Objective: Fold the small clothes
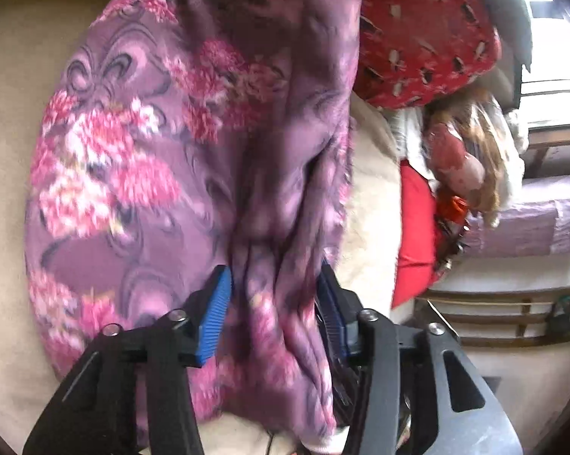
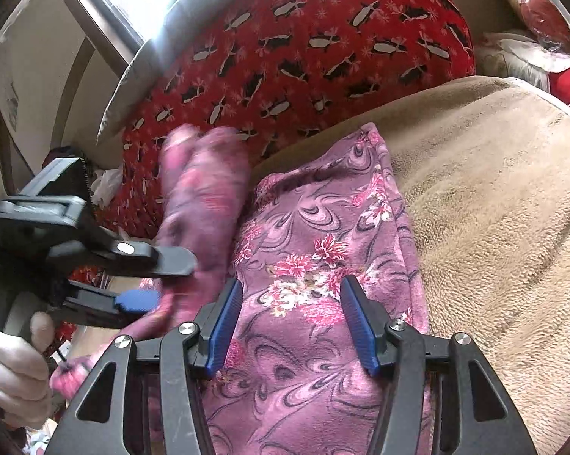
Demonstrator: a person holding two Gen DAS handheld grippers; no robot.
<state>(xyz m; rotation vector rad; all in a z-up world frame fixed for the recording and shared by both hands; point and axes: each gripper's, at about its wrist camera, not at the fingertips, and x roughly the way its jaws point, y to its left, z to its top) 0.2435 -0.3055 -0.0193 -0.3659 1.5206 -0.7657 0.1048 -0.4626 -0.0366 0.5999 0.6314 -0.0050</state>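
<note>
A purple garment with pink flowers [image 1: 140, 159] lies on a beige fleece blanket [image 1: 4, 113]. My left gripper [image 1: 275, 288] has its blue pads on either side of a bunched fold of the garment and holds it lifted. In the right wrist view the left gripper [image 2: 148, 276] appears at the left with the blurred raised fold [image 2: 201, 197] in it. My right gripper [image 2: 290, 311] is open just above the flat part of the garment [image 2: 315, 250], with nothing between its pads.
A red blanket with a black and white print [image 2: 303, 49] lies behind the garment. A red cushion [image 1: 417, 235] and piled clothes [image 1: 463, 151] lie at the right of the beige blanket. The person's hand [image 2: 15, 371] holds the left gripper. A wooden bench [image 1: 512, 303] stands beyond.
</note>
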